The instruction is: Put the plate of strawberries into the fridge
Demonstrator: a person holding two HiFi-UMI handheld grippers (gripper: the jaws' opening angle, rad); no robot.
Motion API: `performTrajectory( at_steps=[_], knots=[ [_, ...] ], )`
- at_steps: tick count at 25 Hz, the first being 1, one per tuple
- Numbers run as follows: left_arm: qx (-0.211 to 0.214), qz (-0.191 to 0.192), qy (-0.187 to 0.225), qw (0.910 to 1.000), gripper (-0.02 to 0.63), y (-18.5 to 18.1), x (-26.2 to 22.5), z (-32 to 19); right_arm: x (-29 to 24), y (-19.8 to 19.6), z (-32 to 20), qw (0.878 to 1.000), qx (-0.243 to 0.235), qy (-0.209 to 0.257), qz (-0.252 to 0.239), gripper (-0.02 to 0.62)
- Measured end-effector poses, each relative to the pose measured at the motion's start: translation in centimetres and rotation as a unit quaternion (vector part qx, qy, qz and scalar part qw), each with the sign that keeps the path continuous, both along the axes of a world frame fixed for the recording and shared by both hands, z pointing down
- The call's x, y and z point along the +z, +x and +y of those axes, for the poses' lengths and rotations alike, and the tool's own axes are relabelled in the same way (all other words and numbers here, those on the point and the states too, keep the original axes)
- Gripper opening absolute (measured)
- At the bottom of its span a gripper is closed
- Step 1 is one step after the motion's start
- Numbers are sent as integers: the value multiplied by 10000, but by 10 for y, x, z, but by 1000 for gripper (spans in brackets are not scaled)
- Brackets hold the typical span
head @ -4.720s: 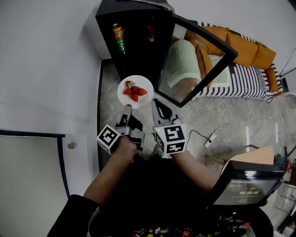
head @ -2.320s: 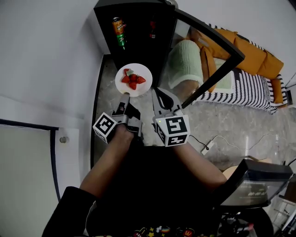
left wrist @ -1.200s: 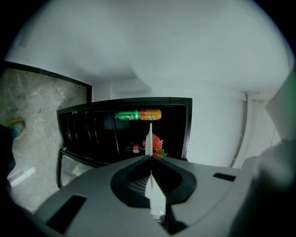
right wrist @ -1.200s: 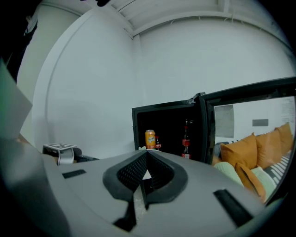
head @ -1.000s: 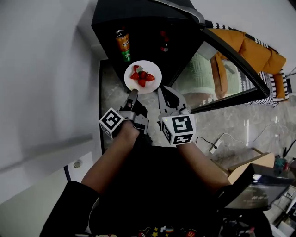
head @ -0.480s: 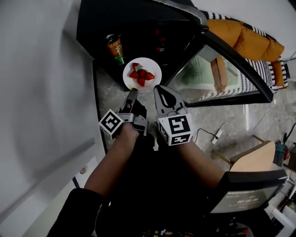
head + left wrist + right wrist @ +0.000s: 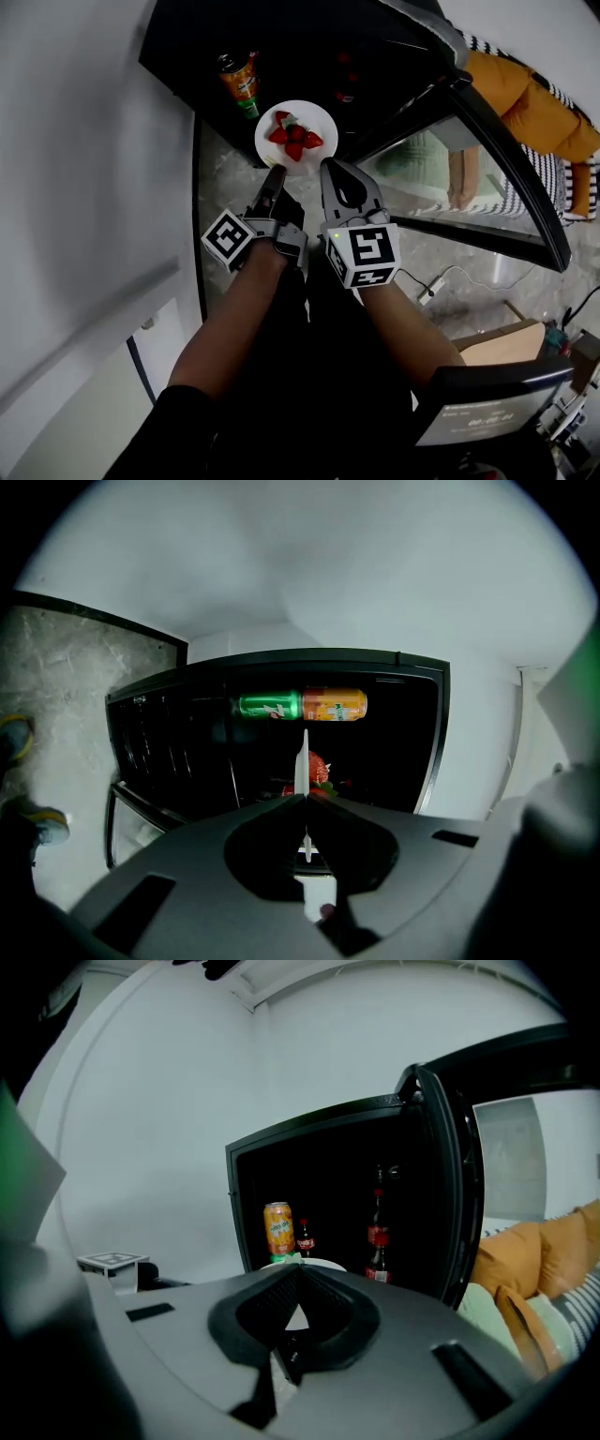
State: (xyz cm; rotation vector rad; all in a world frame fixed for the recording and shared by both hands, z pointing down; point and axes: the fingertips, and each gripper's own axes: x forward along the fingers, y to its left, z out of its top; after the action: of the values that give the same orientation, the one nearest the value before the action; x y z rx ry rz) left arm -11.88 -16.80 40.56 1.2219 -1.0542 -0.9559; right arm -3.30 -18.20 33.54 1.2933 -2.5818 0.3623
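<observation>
I see a marble floor, a white wall and the open black fridge. My left gripper clamps the rim of the plate of strawberries. My right gripper is closed on nothing just beside it. The plate, earlier over the floor, is now at the fridge's mouth.

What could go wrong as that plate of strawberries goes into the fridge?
1. The left gripper pinches the plate only at its rim. If the plate tips, the loose strawberries could roll off.
2. A can stands in the fridge right beside the plate, so the plate might knock it over on the way in.
</observation>
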Motion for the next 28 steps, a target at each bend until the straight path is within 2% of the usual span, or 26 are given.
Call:
performTrajectory(
  at_steps=[7,11,28],
  knots=[
    [-157,-49,-215,9996,9,-5,41,-15,40,1,-17,9998,-20,-206,37,5],
    [-208,-17,-99,9997,9,-8,61,-40,64,0,-35,9999,50,-156,46,5],
    [-333,-105,-110,9993,9,-9,116,-66,107,-7,-54,9999,89,-99,-7,5]
  ],
)
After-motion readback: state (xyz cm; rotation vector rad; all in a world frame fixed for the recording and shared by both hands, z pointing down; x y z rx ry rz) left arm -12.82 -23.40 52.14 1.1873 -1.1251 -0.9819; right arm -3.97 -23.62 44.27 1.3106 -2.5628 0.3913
